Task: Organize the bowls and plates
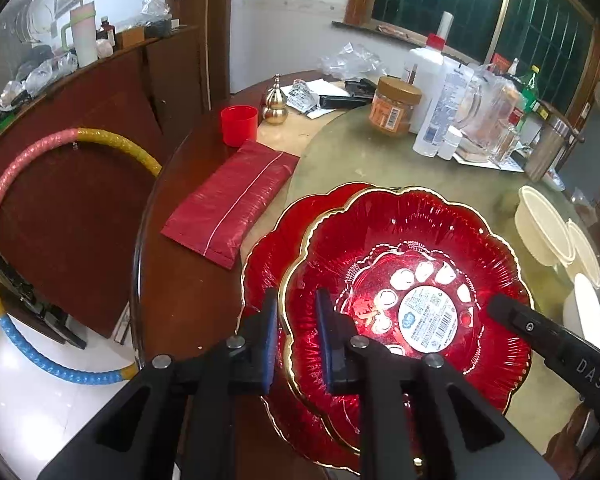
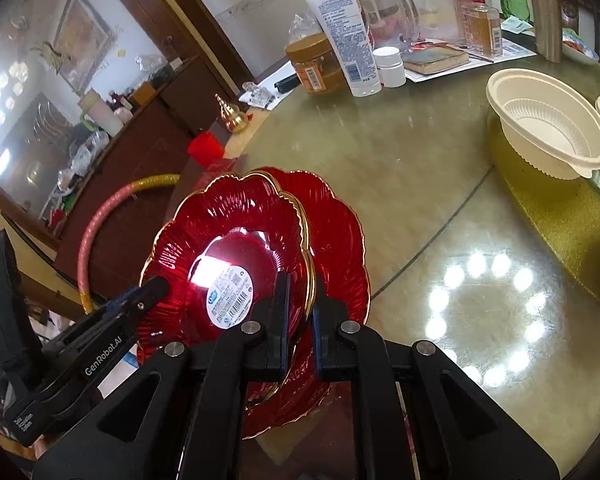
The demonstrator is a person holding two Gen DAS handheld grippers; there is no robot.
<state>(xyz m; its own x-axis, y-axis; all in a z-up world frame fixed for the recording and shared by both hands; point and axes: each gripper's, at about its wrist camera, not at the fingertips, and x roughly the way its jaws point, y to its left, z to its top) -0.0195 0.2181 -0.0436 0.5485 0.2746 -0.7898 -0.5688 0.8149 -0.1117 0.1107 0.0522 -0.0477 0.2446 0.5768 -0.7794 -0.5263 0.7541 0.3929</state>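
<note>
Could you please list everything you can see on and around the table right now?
plates: two, red with gold rims, stacked at the near table edge
bowls: at least two, cream, right side of the table
cup: one, red, left of the table
pouch: one, red, beside the cup
gourd ornament: one, gold, behind the cup
jar: one, amber, far side
tube: one, white, next to the jar
hoop: one, pink, yellow and blue, left of the table
left gripper: black, on the top plate's rim
right gripper: black, on the opposite rim
</note>
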